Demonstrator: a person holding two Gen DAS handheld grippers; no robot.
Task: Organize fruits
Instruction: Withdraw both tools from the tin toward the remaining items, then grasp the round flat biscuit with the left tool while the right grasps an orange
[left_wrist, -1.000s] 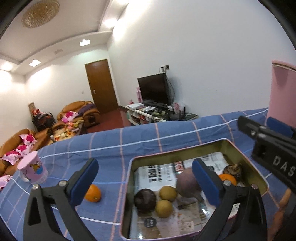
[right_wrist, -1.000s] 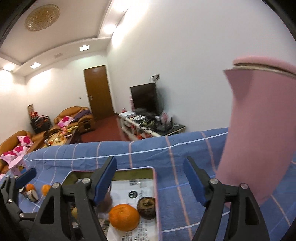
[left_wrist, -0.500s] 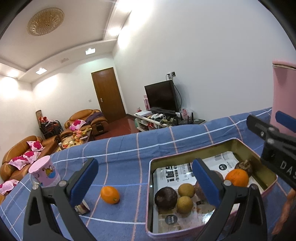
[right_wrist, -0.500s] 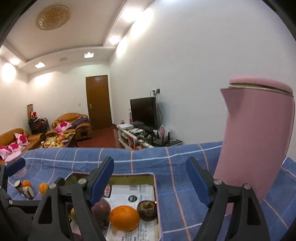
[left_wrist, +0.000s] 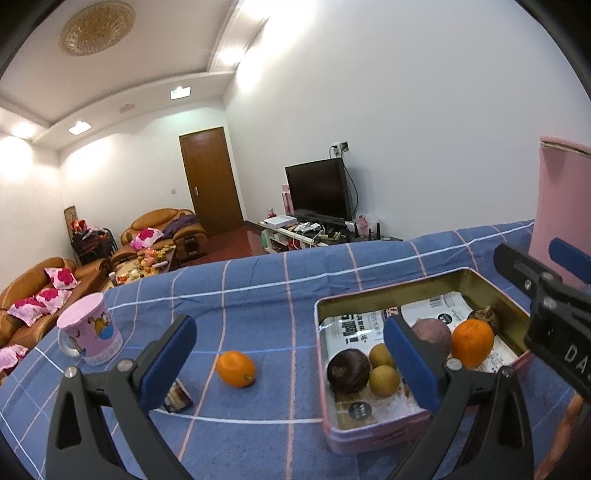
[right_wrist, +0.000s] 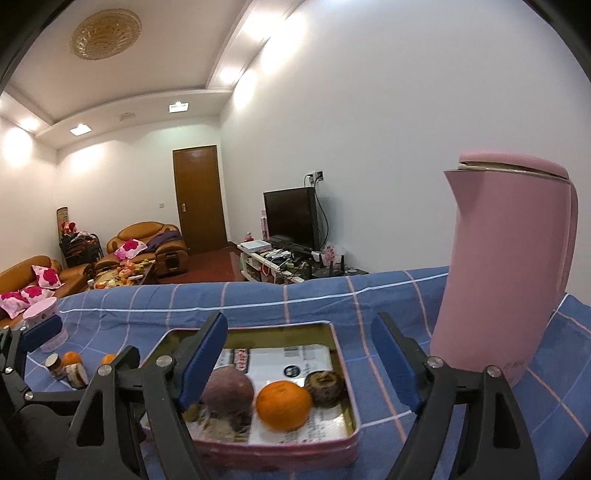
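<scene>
Gathering loose fruit into the tin (left_wrist: 491, 286); judged mid-task. Tin sits on the blue checked cloth (left_wrist: 258, 295) and already holds an orange (left_wrist: 472, 342), a purple fruit (left_wrist: 436, 334), a dark round fruit (left_wrist: 348, 370), two small brown ones (left_wrist: 384, 378) and a dark wrinkled one (right_wrist: 325, 384) at the far end.

Left gripper (left_wrist: 291, 362): jaws spread wide, nothing between the pads. Right gripper (right_wrist: 299, 362): jaws apart, empty, hovering over the tin's near edge.

Outside the tin: one loose orange (left_wrist: 235, 368) on the cloth, left of the tin and roughly between the left jaws' line of sight. Right view shows a second small orange (right_wrist: 71, 358) further left, by a small jar (right_wrist: 53, 365). Pink cup (left_wrist: 90, 334) and pink kettle (right_wrist: 506, 273) stand clear.

Next move, as judged: left gripper goes forward and down to straddle the loose orange, then closes gently; round fruit may roll if nudged by one pad first.
</scene>
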